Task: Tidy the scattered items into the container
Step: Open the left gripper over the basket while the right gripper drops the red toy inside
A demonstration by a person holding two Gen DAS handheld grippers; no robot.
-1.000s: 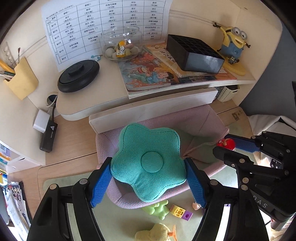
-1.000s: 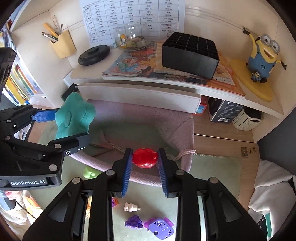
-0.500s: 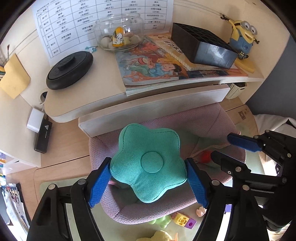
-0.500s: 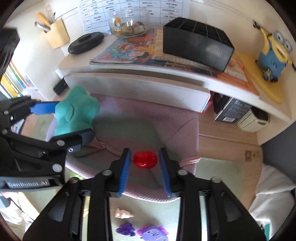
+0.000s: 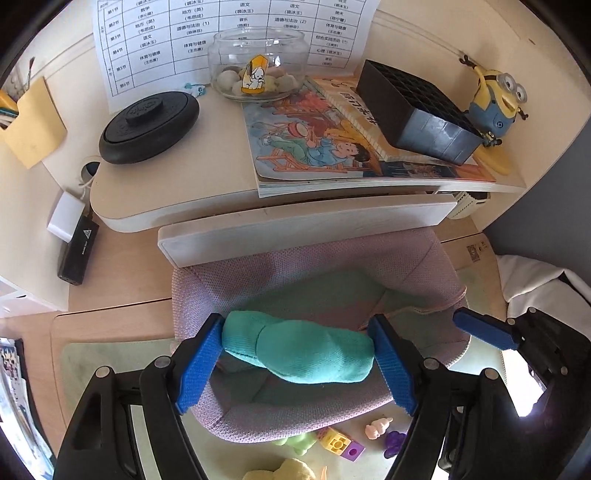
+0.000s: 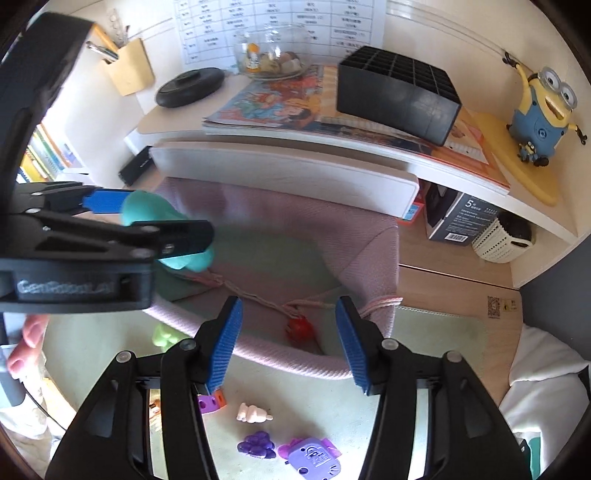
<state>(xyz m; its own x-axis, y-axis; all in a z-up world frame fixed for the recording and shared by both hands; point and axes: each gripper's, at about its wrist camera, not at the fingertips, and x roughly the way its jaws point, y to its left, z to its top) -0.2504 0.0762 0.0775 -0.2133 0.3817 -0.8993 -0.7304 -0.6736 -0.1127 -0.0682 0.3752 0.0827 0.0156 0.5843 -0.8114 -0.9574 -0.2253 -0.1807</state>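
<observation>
The left gripper (image 5: pixel 297 356) is clamped on a teal flower cushion (image 5: pixel 299 350) above the pink fabric basket (image 5: pixel 317 258). The right gripper (image 6: pixel 288 339), lower centre, is opening; the red toy (image 6: pixel 300 328) lies free in the basket.

Child's study desk (image 5: pixel 184 192), toys, timetable (image 5: pixel 229 33)

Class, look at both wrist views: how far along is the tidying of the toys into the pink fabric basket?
Done: a red toy lies inside the pink basket, below the right gripper, whose jaws are opening and empty. In hand: the left gripper holds a teal cushion over the basket. Left: the purple grapes, purple toy, small pink figure and blocks on the mat.
</observation>
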